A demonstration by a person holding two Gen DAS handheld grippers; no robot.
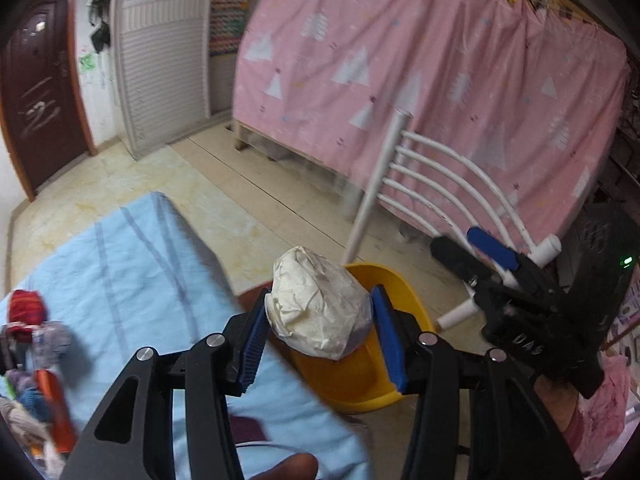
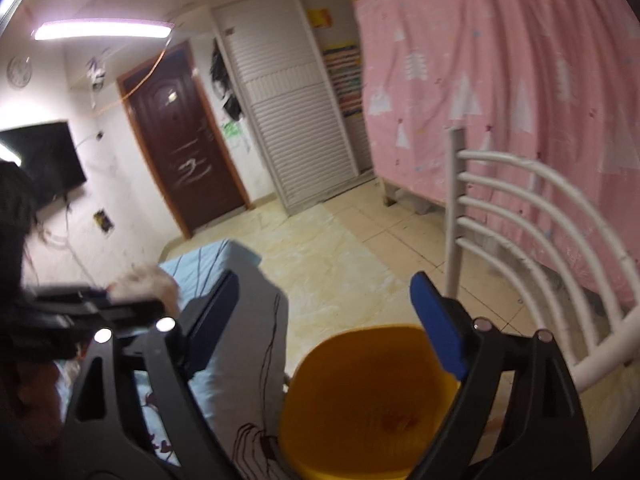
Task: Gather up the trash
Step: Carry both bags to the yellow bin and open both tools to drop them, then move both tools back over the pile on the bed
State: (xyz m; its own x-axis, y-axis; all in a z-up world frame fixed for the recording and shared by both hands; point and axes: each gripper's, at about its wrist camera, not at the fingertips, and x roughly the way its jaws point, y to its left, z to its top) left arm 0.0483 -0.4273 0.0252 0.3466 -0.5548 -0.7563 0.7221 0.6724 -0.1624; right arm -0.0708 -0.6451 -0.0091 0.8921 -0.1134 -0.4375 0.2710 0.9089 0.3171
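Note:
My left gripper (image 1: 318, 312) is shut on a crumpled white paper ball (image 1: 318, 306) and holds it in the air over the near rim of a yellow bin (image 1: 356, 380) that stands on the floor beside the bed. My right gripper (image 2: 324, 312) is open and empty, just above the same yellow bin (image 2: 360, 396). In the left wrist view the right gripper (image 1: 470, 246) hangs to the right of the bin. In the right wrist view the left gripper shows blurred at the far left with the paper ball (image 2: 146, 282).
A light blue bed sheet (image 1: 132, 264) lies left of the bin, with a heap of coloured clothes (image 1: 30, 340) on it. A white metal chair back (image 1: 436, 184) stands behind the bin. A pink curtain (image 1: 440, 72), a louvred wardrobe (image 1: 160, 52) and a brown door (image 1: 38, 80) line the room.

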